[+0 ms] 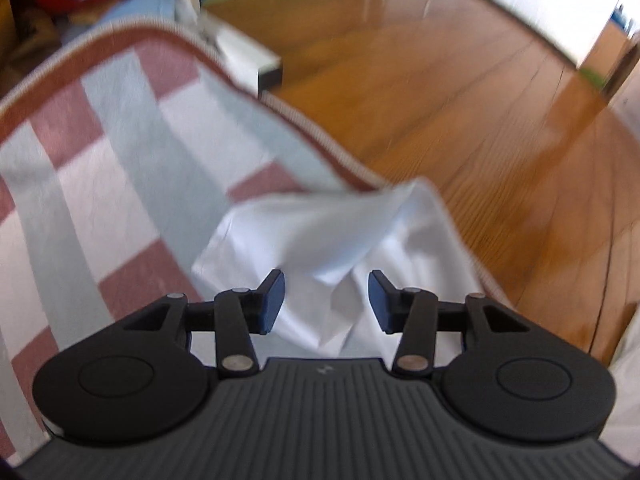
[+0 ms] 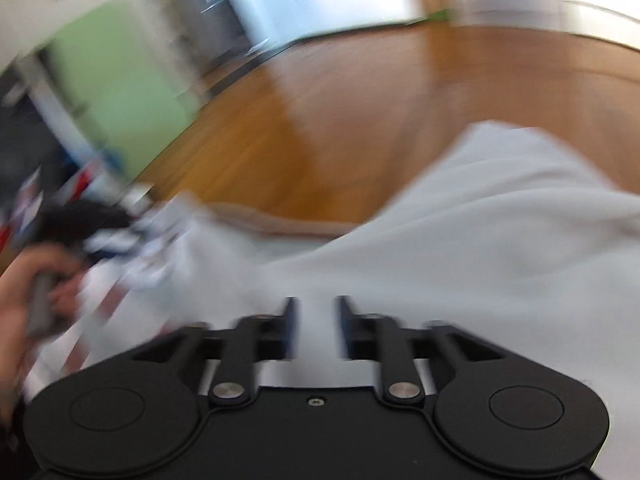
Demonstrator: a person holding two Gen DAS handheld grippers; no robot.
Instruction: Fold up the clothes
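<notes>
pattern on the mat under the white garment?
Red, grey and white checks on the mat, brown-edged; clearest in left wrist view.

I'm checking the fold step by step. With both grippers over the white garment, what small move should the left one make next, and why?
Probably lower the left gripper and close on the raised fold of the white garment. Its jaws stand open with nothing pinched, and the cloth lies bunched just ahead on the checked cloth.

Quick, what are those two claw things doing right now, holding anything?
Left gripper: open over the white garment, fingers not pressing it.
Right gripper: open above the white garment, holding nothing.
</notes>
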